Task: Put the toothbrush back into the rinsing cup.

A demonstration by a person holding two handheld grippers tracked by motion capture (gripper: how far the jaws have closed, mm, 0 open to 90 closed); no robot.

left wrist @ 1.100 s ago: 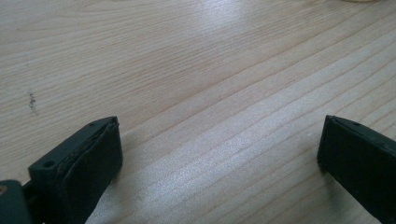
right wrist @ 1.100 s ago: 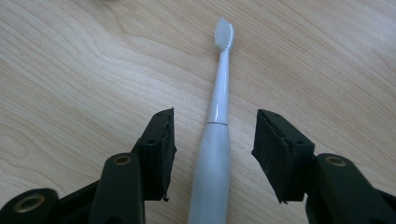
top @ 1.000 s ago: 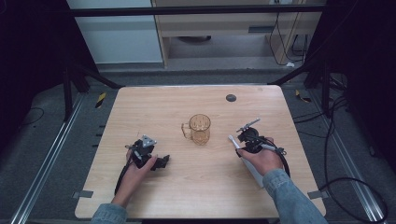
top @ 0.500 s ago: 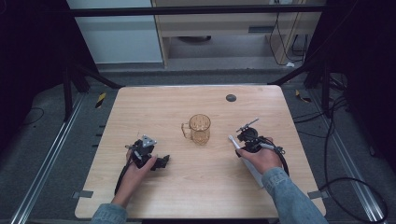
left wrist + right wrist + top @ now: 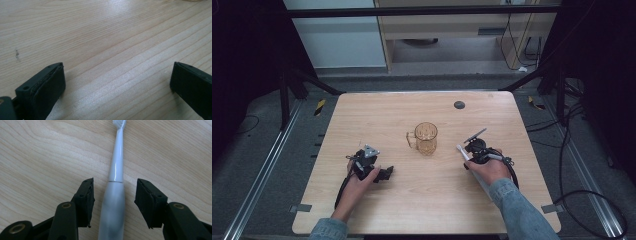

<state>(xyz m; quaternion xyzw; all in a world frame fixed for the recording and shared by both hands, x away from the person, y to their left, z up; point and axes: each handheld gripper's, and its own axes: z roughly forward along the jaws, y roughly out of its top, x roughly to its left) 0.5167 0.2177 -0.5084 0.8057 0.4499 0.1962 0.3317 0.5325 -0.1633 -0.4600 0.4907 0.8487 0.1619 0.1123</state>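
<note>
My right tongs straddle the white plastic toothbrush at lower centre, jaws apart, ready to grip, while my left tongs gape wide, idle.

Table evenly lit; dark surroundings; sheen on close-up wood grain

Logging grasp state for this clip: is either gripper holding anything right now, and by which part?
Nothing is held. The right gripper is open astride the toothbrush handle, which lies on the table, not clamped. The left gripper is open over bare wood.
</note>
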